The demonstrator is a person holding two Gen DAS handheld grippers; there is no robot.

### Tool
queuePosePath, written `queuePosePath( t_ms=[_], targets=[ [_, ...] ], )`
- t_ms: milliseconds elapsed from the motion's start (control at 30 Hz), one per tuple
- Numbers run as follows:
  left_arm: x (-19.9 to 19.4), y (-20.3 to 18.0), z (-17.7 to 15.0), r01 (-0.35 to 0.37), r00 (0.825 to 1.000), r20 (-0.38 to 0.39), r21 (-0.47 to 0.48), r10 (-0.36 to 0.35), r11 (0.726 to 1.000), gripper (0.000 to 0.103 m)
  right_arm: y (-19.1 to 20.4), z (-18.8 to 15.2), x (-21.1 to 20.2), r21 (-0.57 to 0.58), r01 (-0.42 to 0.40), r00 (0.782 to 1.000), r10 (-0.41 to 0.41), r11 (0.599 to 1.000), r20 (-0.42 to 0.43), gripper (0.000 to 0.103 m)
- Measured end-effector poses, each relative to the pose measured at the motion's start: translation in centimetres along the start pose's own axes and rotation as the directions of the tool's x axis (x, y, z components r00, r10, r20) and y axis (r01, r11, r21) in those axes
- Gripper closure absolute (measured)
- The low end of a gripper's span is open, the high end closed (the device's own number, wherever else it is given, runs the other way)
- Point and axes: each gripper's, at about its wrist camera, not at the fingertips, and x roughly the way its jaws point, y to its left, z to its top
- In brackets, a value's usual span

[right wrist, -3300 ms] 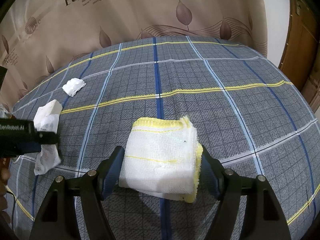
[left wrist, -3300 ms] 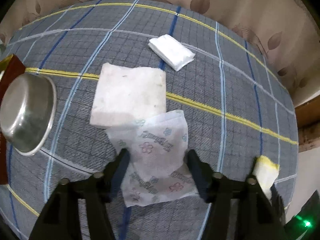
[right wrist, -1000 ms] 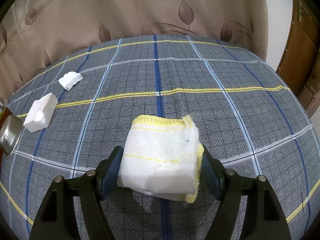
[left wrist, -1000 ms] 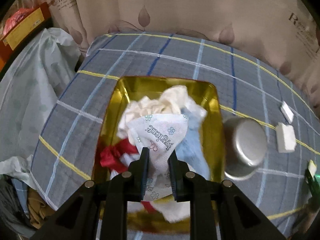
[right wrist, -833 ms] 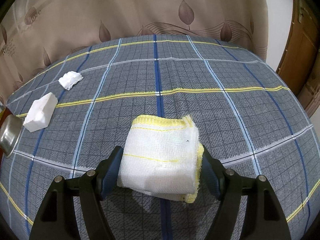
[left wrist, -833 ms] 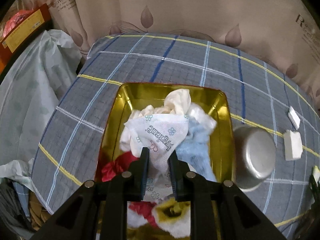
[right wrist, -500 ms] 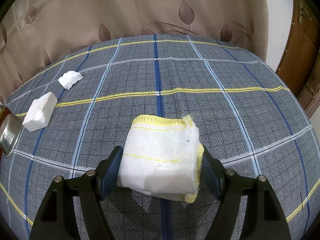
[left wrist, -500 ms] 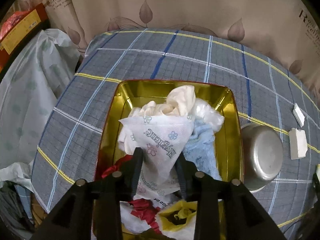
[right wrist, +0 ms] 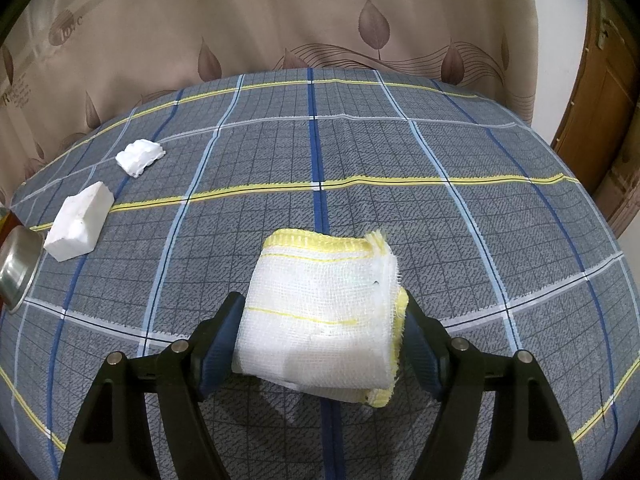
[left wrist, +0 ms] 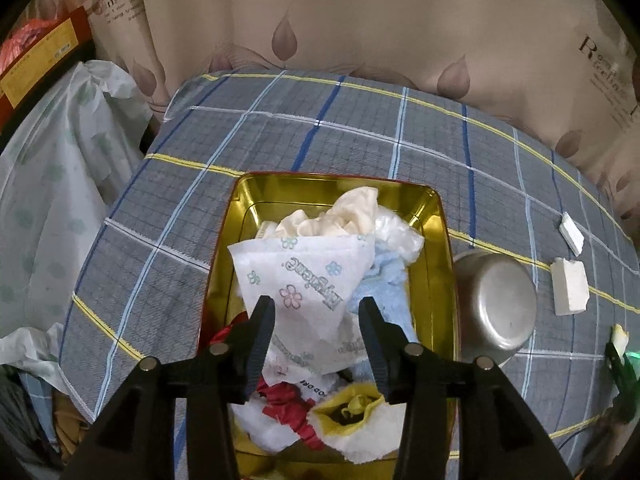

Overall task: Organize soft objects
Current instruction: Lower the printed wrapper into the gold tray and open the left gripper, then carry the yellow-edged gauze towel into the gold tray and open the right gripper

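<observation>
The white flower-printed tissue sheet (left wrist: 306, 280) lies at the centre of the left wrist frame, draped over the heap of soft things in the gold rectangular metal tin (left wrist: 436, 240) — a cream cloth (left wrist: 344, 216), a light-blue towel (left wrist: 384, 284), red fabric (left wrist: 288, 400). We see what has just changed: half a second ago our left gripper (left wrist: 316, 320) was pinching this sheet, and now its fingers stand apart on either side of it, so the sheet has been let go into the tin. That item, we judge, is sorted.

To the right of the tin an upturned steel bowl (left wrist: 494, 312) sits beside it, and further right, near the frame's edge, a white foam block (left wrist: 570, 292) and a small white packet (left wrist: 572, 234) lie on the grey checked cloth (left wrist: 320, 148).

In the right wrist frame the same block (right wrist: 80, 220) and packet (right wrist: 140, 158) sit upper left. At lower centre the folded white gauze cloth with yellow edging (right wrist: 320, 316) lies unmoved between the spread fingers of our right gripper (right wrist: 320, 344) — whether they press it we cannot tell. It looks to be next for the tin.
</observation>
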Motion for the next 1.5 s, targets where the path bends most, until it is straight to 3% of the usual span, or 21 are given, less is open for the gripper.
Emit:
queuePosePath(
  t_ms=[433,833,1000,1233,1500],
  targets=[
    [-1.3,-2.0,-0.9,-0.065,0.997,0.056,0.099,0.060,0.993,0.059,0.2,0.0,0.1,-0.002,0.006,1.000,-0.006,1.000,-0.002,0.030],
    [-3.0,-2.1,-2.1,-0.081,0.990,0.124,0.140,0.064,0.987,0.059,-0.3,-0.3,0.3,-0.012,0.022,1.000,-0.022,1.000,-0.006,0.030],
    [-3.9,-2.1,-3.3,-0.122,0.978,0.188,0.144,0.094,0.982,0.059,0.0,-0.2,0.2,-0.015,0.024,1.000,-0.024,1.000,-0.008,0.029],
    [-4.5,-1.2,-4.3,-0.058,0.982,0.187,0.118,0.035,0.991,0.059,0.0,-0.1,0.1,-0.015,0.034,0.999,-0.034,0.999,-0.005,0.032],
    [-4.5,-0.5,-5.2,-0.037,0.984,0.176,0.078,0.023,0.996,0.059,-0.1,-1.1,-2.5,-0.041,0.066,0.998,-0.066,0.997,0.001,0.037]
  ],
)
